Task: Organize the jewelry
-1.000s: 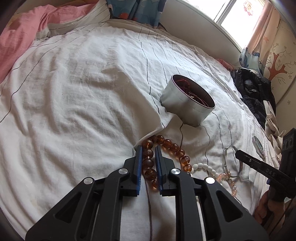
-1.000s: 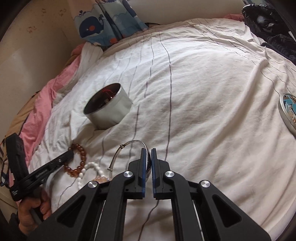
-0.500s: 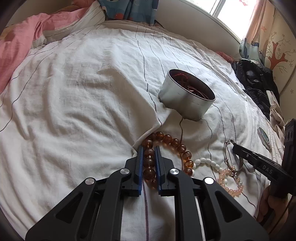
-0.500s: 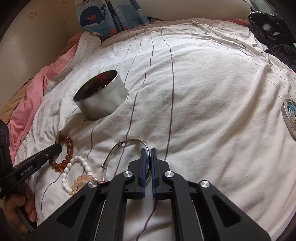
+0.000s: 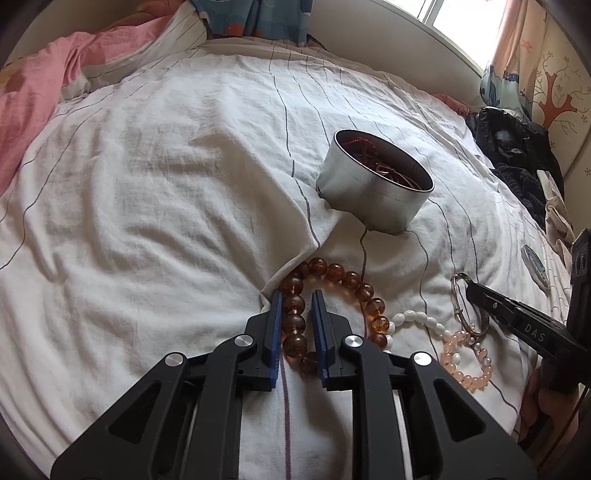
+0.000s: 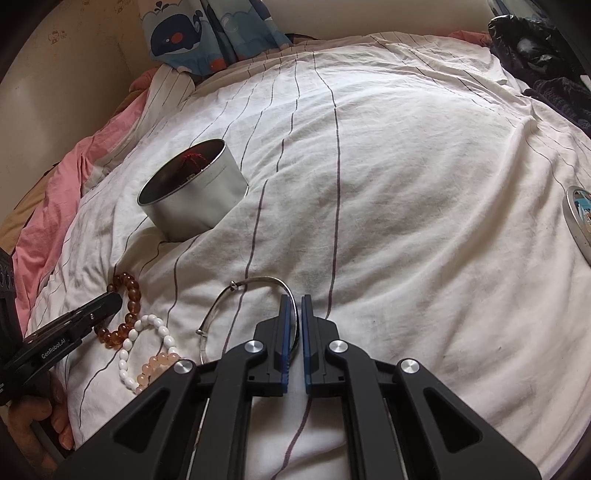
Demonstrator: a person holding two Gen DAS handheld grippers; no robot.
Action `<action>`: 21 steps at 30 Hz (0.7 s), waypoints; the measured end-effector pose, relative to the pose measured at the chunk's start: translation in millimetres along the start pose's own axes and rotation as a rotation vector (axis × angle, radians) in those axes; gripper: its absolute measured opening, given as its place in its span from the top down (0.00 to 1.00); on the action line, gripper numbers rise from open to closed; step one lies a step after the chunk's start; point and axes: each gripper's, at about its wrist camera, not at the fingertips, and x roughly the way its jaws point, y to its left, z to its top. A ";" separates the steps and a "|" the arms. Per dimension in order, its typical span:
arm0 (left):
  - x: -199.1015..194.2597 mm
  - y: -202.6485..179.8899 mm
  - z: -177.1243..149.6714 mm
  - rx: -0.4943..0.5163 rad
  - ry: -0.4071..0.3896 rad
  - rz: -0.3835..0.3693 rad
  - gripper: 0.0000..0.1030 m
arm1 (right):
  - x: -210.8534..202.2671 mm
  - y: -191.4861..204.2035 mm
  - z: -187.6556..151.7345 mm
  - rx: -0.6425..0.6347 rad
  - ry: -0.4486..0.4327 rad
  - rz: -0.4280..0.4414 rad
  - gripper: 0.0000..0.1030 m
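An amber bead bracelet (image 5: 334, 271) lies on the white striped sheet (image 5: 147, 184). My left gripper (image 5: 297, 295) straddles one side of it. Its jaws are opening, and a thin gap shows between the beads and the right pad. My right gripper (image 6: 295, 298) is shut on the thin silver bangle (image 6: 255, 283), which still rests on the sheet. A white bead bracelet (image 6: 125, 354) and a pink bead bracelet (image 6: 159, 363) lie between the two grippers. The round metal tin (image 5: 369, 199), with red cord inside, stands just beyond the jewelry.
The tin's lid (image 6: 578, 218) lies far right on the sheet. Dark clothes (image 5: 517, 147) are piled at the bed's right edge, and a pink blanket (image 5: 33, 96) at the left. A whale-print pillow (image 6: 207, 33) sits at the head. A hand (image 6: 33, 421) grips the left tool.
The left jaws pinched the amber beads more tightly half a second ago and have since widened. The right gripper stays shut on the bangle. Both views shifted only slightly.
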 end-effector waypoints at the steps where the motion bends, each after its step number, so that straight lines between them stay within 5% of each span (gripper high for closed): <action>1: 0.0 -1.3 0.0 0.007 0.000 -0.001 0.80 | 0.3 -0.1 -0.2 0.001 0.001 0.000 0.94; 8: 0.0 -7.5 -0.2 0.038 0.000 0.001 0.71 | 1.1 -0.9 -0.4 0.003 0.002 0.002 0.93; 15: 0.3 -12.2 -0.8 0.063 0.002 0.007 0.65 | 1.9 0.8 -1.7 -0.008 0.000 0.017 0.80; 21: 0.7 -14.3 -0.9 0.073 0.003 0.011 0.64 | 1.1 2.8 -2.1 -0.012 -0.003 0.015 0.77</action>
